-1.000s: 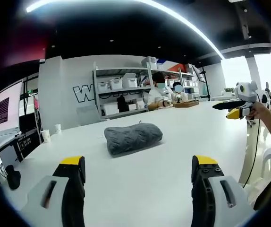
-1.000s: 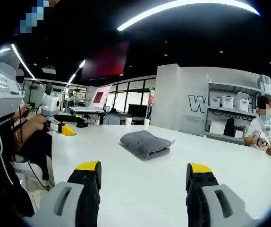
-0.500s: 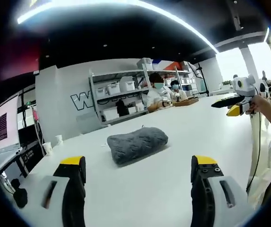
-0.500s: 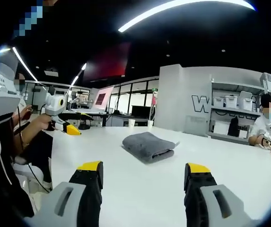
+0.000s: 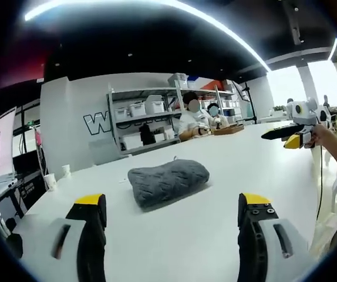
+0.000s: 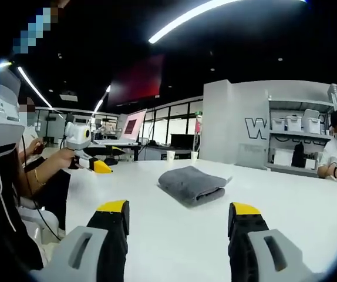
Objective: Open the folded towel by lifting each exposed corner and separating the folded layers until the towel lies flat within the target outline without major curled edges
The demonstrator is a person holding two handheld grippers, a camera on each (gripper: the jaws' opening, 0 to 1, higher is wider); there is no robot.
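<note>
Left gripper view: left gripper [image 5: 172, 220] spread wide, short of the folded grey towel [image 5: 167, 180]; right gripper [image 6: 178, 226] spread too, empty, near the towel.

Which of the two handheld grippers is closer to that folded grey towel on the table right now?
Hard to call: roughly equal. The left gripper faces the grey towel with bare white table between; the right gripper does likewise from another side. Neither touches it.

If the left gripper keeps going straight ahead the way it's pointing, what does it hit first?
Most likely the folded grey towel, which lies on the white table ahead of the open left gripper, roughly centred between its jaws. Nothing stands between them, though depth is hard to judge.
</note>
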